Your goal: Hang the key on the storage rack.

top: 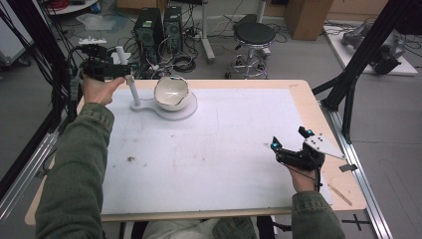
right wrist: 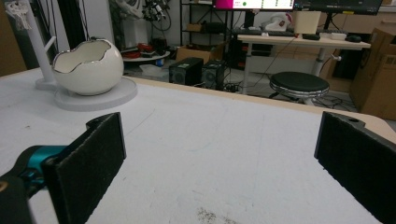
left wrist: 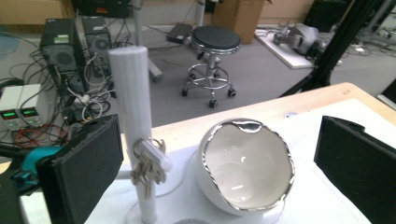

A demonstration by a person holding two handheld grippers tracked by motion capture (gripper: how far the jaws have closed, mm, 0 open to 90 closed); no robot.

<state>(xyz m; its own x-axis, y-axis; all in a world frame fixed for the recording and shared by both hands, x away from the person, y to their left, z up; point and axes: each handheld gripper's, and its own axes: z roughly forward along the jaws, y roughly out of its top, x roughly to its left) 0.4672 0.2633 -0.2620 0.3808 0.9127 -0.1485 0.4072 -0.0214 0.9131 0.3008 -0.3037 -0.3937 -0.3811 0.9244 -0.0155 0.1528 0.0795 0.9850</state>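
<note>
Up at the far left of the white surface (top: 209, 149): a tall white ribbed post (left wrist: 133, 116) on a flat white stand, with a small bunch of silver keys (left wrist: 148, 165) hanging from a peg partway up it. Just beside the post, on the round part of the stand, a white egg-shaped bowl with a shiny silver jagged rim (left wrist: 245, 168), mouth tipped up and open. Left gripper (top: 107, 67) held close to the post, its black fingers (left wrist: 84, 170) wide apart, nothing between them yet. Right gripper (top: 291, 144) low over the near right part of the surface, well apart from the stand, fingers (right wrist: 88, 163) wide apart too, holding nothing. Looks like the start of taking the keys off the peg, maybe to drop them in the bowl. To do this well: move the left gripper in slowly, with one finger on each side of the key bunch, not the post. Squeeze on the ring or the thick part of the keys, so none slip. Then lift up and away along the peg, not straight sideways, so the stand does not tip. Best to stay off the bowl rim.
</note>
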